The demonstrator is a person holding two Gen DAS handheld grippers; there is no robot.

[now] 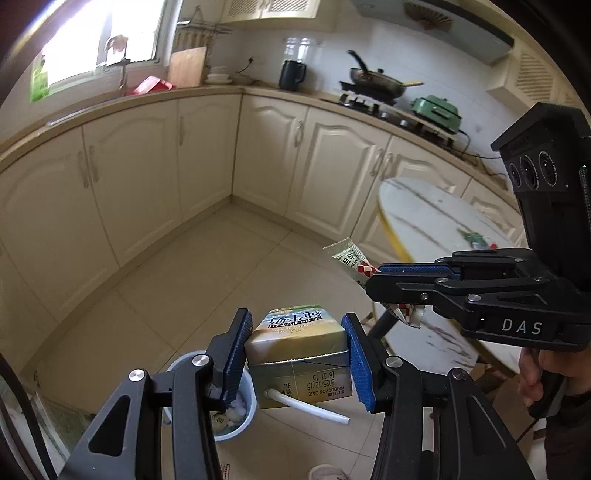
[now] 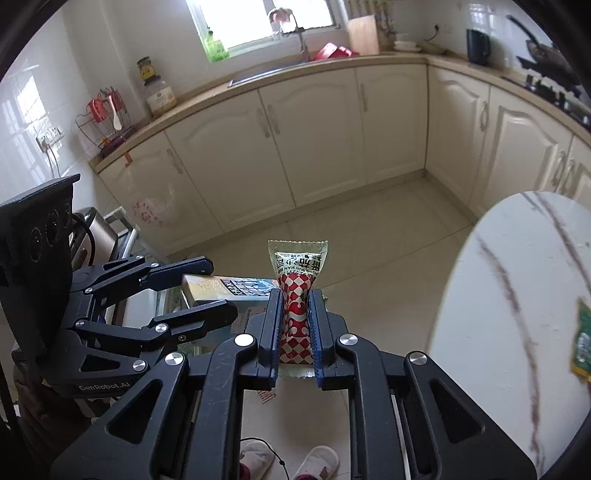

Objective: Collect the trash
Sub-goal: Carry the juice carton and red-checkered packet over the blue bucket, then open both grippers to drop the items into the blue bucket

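Left gripper [image 1: 297, 360] clamps a carton [image 1: 299, 354], angled downward; right gripper [image 2: 295, 328], beside it, pinches a sachet [image 2: 295, 291], jaws nearly closed

You see soft daylight from the window [image 2: 258, 22], which is overexposed. The tile wall [image 1: 306, 48] has glare. Edges bend strongly and have dark corners; the marble table [image 2: 517, 332] is blurred.

A red-and-white checked sachet [image 2: 295, 306], a beige-gold carton [image 1: 299, 350], cream cabinets [image 1: 273, 155], a white dark-veined table [image 2: 517, 314].

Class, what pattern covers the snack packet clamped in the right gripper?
Red-and-white checks on the snack packet; clearest in the right wrist view.
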